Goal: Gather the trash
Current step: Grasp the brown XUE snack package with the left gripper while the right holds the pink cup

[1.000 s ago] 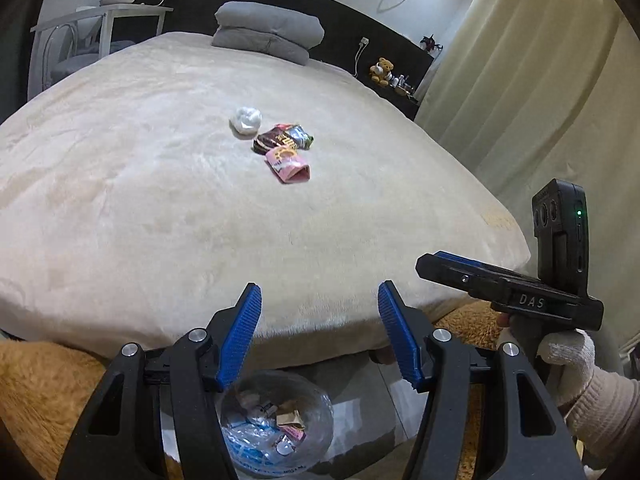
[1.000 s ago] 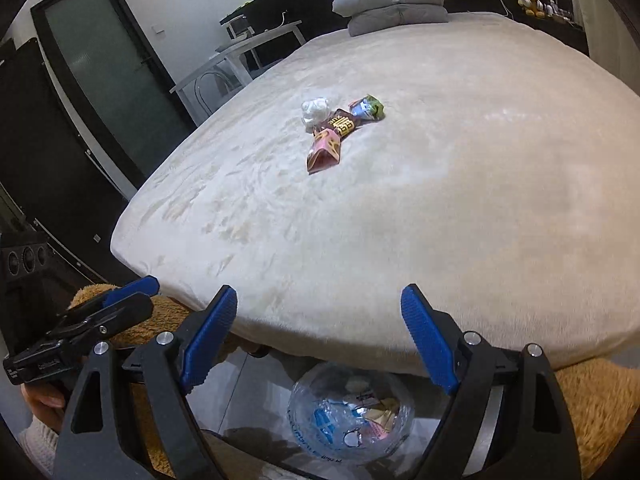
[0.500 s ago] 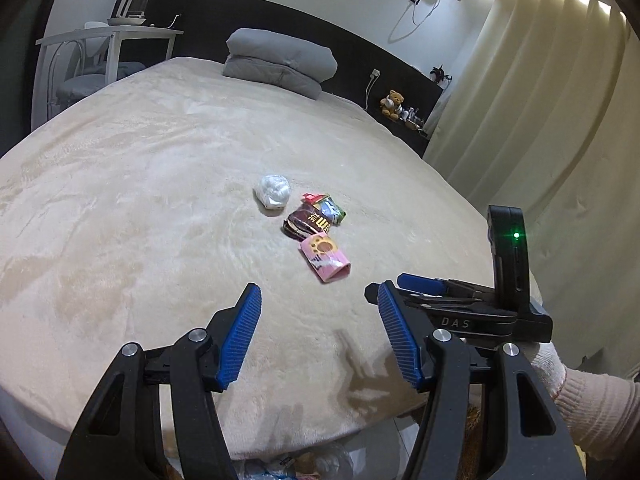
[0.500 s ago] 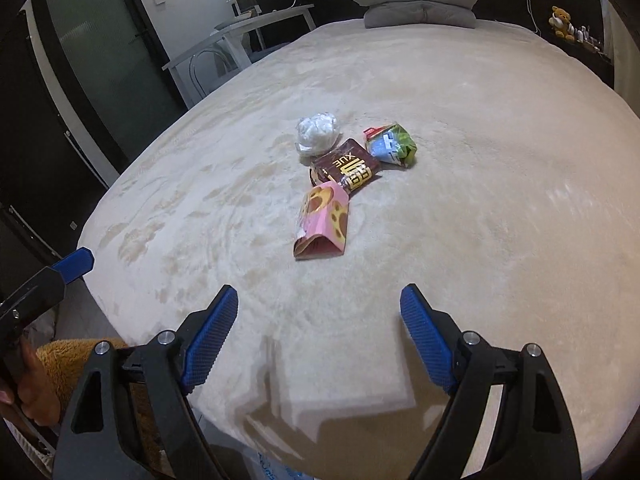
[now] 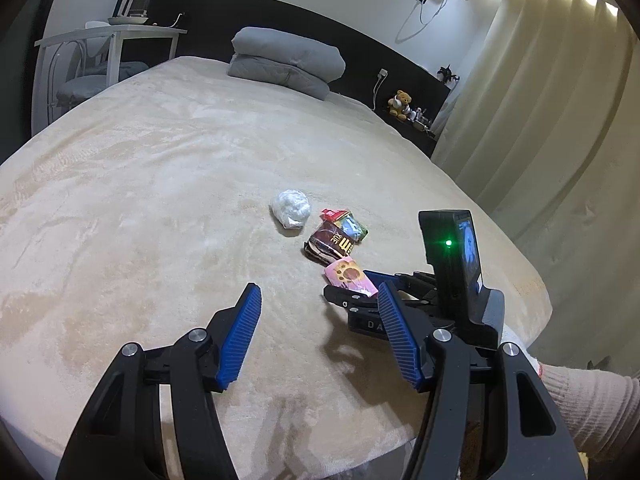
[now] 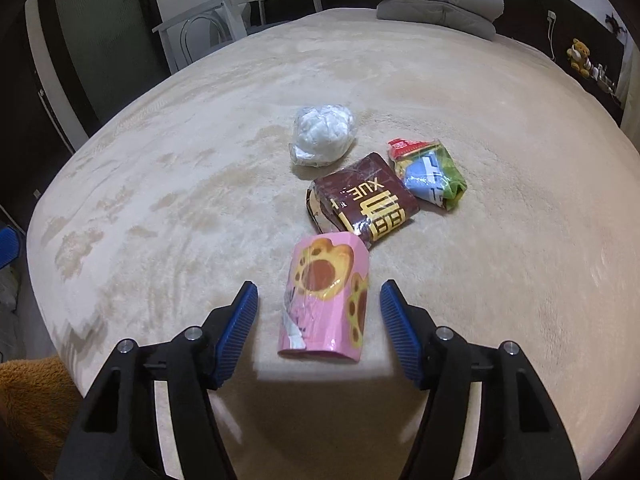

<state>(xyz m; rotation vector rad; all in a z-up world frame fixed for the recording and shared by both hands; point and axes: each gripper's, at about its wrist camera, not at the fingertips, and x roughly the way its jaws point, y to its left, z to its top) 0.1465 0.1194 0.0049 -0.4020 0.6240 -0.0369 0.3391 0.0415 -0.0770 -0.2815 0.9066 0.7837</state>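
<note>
Four pieces of trash lie together on the beige bed: a pink paw-print wrapper [image 6: 326, 300], a brown wrapper [image 6: 364, 204], a green and blue wrapper [image 6: 430, 174] and a crumpled white bag [image 6: 324, 134]. My right gripper [image 6: 320, 286] points down at the pink wrapper. Its jaws are closing with the wrapper between them, and a gap shows on each side of it. The left wrist view shows the right gripper [image 5: 352, 286] at the pink wrapper [image 5: 348, 274]. My left gripper [image 5: 319, 290] hovers open over the blanket, to the left of the pile, with nothing in it.
The bed blanket [image 5: 140, 200] spreads wide around the pile. Grey pillows [image 5: 286, 62] lie at the headboard. A white desk [image 5: 112, 36] stands far left, curtains [image 5: 540, 100] hang at the right. A person's sleeve [image 5: 580, 400] holds the right gripper. A brown fuzzy rug [image 6: 32, 400] lies beside the bed.
Both grippers moved forward from the bed's edge over the blanket, and the bagged bin below dropped out of view. The right gripper reached the pink wrapper and its jaws narrowed around it.
</note>
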